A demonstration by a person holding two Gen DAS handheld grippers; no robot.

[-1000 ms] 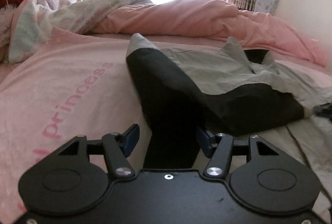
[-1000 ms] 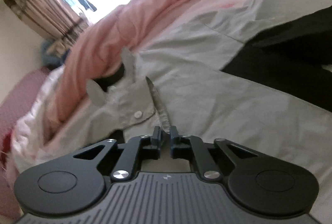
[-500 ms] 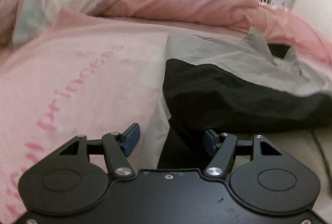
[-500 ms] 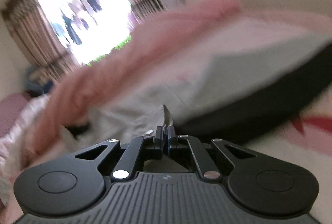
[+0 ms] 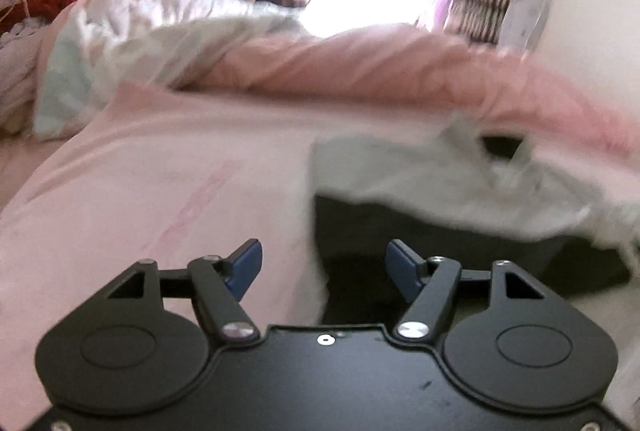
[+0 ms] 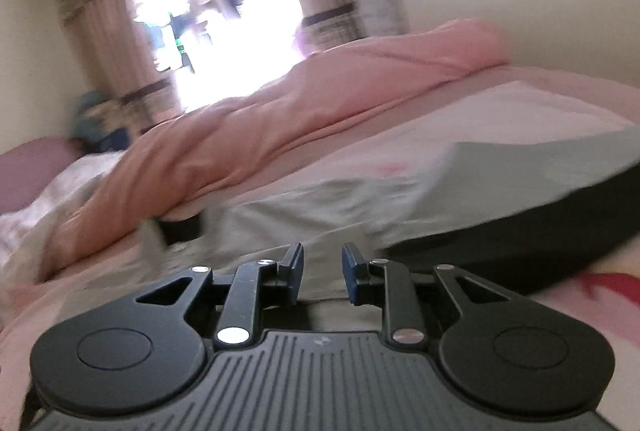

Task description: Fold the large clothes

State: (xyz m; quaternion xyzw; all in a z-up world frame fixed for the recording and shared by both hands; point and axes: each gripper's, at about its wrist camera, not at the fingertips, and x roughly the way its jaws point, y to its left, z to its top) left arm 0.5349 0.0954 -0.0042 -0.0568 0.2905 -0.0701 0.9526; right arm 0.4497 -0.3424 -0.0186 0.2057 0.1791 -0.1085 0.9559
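Observation:
A grey and black jacket (image 5: 420, 203) lies on the pink bed, its black part folded over the grey. In the left wrist view it spreads to the right, and my left gripper (image 5: 324, 263) hovers above its near black edge with jaws opening wide and nothing between the blue pads. In the right wrist view the jacket (image 6: 500, 187) stretches across the middle and right. My right gripper (image 6: 322, 271) is just above the grey cloth, its jaws opening, with no cloth pinched between them. Both views are blurred by motion.
A bunched pink quilt (image 5: 360, 67) and a white patterned quilt (image 5: 132, 35) lie along the far side of the bed. A pink sheet (image 5: 160, 191) with lettering covers the near left. Curtains (image 6: 100, 43) and a bright window stand behind.
The right gripper let go of the grey cloth strip it pinched and its jaws parted. The left gripper's jaws spread wider and lifted off the black sleeve, which now lies flat.

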